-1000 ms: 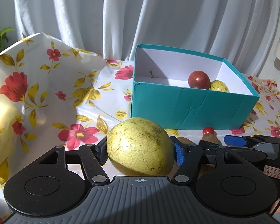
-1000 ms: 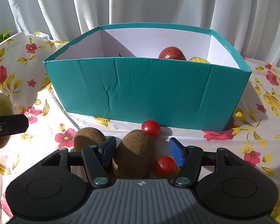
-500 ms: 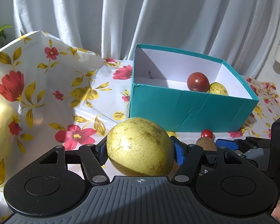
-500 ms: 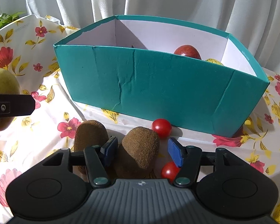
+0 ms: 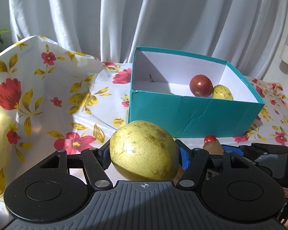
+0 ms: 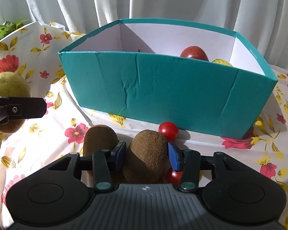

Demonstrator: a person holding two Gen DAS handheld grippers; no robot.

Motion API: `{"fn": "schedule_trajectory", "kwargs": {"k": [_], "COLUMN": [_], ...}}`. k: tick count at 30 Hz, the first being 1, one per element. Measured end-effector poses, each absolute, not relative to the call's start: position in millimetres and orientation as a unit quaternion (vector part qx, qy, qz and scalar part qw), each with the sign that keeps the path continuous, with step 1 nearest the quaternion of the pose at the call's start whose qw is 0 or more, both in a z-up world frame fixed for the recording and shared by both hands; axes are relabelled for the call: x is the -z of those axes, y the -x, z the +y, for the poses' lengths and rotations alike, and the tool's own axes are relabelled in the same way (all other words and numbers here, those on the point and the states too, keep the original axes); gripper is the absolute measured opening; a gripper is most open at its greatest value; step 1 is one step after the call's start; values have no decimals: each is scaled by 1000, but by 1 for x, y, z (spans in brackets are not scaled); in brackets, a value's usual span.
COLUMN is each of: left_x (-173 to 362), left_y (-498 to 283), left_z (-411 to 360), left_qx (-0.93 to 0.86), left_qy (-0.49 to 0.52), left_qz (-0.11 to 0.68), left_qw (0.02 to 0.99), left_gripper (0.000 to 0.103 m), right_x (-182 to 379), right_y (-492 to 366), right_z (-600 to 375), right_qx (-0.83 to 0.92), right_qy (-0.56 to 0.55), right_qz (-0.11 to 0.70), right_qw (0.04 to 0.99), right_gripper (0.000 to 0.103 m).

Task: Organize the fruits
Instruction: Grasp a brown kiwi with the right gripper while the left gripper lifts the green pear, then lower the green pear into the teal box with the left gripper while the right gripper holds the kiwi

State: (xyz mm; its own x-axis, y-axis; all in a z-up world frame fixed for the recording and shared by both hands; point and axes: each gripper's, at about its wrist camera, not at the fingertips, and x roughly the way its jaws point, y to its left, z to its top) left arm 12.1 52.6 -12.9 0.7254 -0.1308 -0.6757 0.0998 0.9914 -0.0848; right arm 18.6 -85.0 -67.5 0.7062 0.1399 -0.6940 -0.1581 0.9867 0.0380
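My left gripper [image 5: 144, 154] is shut on a large yellow-green fruit [image 5: 144, 150] and holds it above the cloth, short of the teal box [image 5: 192, 113]. The box holds a red fruit [image 5: 201, 85] and a small yellow fruit [image 5: 222, 93]. My right gripper [image 6: 146, 153] has its blue pads against a brown kiwi [image 6: 146, 157], lifted a little off the cloth before the box [image 6: 163, 92]. A second kiwi [image 6: 99, 138] and two cherry tomatoes [image 6: 168, 130] [image 6: 174, 176] lie beside it. The left gripper's finger and its fruit [image 6: 7, 84] show at the left edge.
A flowered tablecloth [image 5: 48, 103] covers the table and rises in a fold at the left. White curtains [image 5: 144, 19] hang behind. A green plant [image 6: 7, 27] stands at the far left. The right gripper [image 5: 259, 153] sits low at the right in the left wrist view.
Both grippers have risen, so the box's inside shows more. The right gripper closed on the kiwi and lifted it; one tomato now lies below its right pad.
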Motion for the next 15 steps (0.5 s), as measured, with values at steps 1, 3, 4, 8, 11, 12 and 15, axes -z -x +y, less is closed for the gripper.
{"fn": "schedule_trajectory", "kwargs": {"k": [1,3,4,8,11,12,15], "left_x": [10,3,-1,-20,-34,-38,-46], "left_y": [-13,-16,-18,-31,-45,-49,-64], "left_z": [51,48,46,35,27,24,15], "left_qx": [63,66,67,78,89,91,91], "left_qy": [18,16,15,10,13,13,4], "left_qz": [362,355,352,332,323,319,304], "left_qw": [930,932,934,940,942,943,948], "left_gripper": [71,71,71,71,71,71,71], "right_x": [61,48,41,19,9,5,-3], "right_y": [-16,-12,-10,-7,-4,-3,-2], "right_z": [-87,-91,-93,-103,-110,-113,-120], "right_qx": [-79,-78,-75,-61,-48,-44,-33], "right_qy": [11,5,3,-2,-4,-6,-8], "right_qz": [367,348,340,311,295,292,279], "right_qw": [927,934,937,949,954,956,960], "right_gripper": [46,46,46,46,46,46,46]}}
